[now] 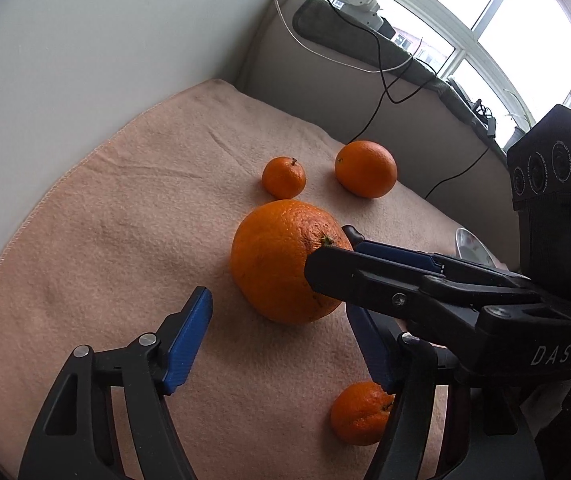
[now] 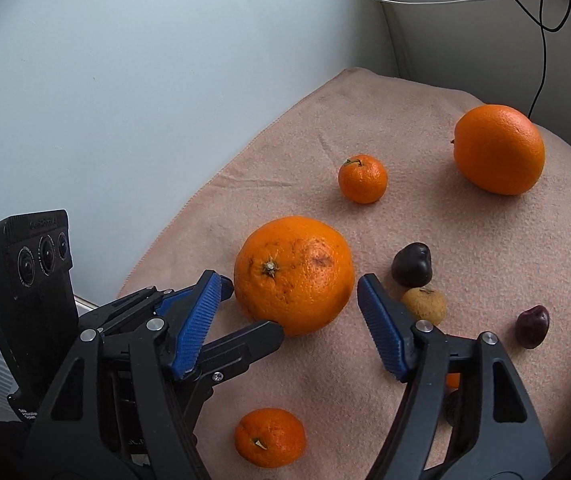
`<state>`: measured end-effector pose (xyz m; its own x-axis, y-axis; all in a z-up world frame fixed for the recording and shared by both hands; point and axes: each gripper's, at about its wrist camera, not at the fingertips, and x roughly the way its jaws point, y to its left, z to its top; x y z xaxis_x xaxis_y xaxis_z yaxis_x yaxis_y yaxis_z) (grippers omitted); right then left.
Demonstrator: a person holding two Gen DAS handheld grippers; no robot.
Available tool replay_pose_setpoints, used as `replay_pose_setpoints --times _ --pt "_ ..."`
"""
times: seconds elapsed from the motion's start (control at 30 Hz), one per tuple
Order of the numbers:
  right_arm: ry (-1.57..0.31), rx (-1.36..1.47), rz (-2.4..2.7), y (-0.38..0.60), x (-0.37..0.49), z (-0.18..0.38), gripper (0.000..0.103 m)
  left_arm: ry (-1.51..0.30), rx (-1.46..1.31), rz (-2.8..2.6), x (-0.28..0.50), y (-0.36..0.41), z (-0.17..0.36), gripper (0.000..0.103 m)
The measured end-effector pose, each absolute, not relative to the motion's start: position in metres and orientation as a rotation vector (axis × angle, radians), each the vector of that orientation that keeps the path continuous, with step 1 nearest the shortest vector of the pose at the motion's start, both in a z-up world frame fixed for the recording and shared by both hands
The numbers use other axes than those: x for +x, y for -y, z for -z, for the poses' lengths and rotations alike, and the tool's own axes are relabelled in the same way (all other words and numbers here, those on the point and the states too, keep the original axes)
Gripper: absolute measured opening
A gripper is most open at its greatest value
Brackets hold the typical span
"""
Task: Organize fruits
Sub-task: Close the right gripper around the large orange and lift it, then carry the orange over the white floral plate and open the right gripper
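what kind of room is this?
Likely a home room, not a lab: fruit sits on a peach fleece blanket by a white wall, under a windowsill with trailing cables.

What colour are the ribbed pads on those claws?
Blue pads on black arms, clearest in the right wrist view.

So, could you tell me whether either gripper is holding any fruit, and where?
Nothing is held. Both the left gripper and right gripper are open around the big orange, which rests on the towel.
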<state>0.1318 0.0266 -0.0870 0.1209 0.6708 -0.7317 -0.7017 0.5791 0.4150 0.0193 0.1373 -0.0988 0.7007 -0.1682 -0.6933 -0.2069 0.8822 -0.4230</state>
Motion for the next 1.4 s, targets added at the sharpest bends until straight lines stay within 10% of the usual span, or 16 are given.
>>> replay_pose_setpoints --times 1.4 --pt "-1.002 0.036 -0.969 0.027 0.135 0.064 0.073 -0.778 -0.404 0.069 0.036 -0.076 0.07 0.067"
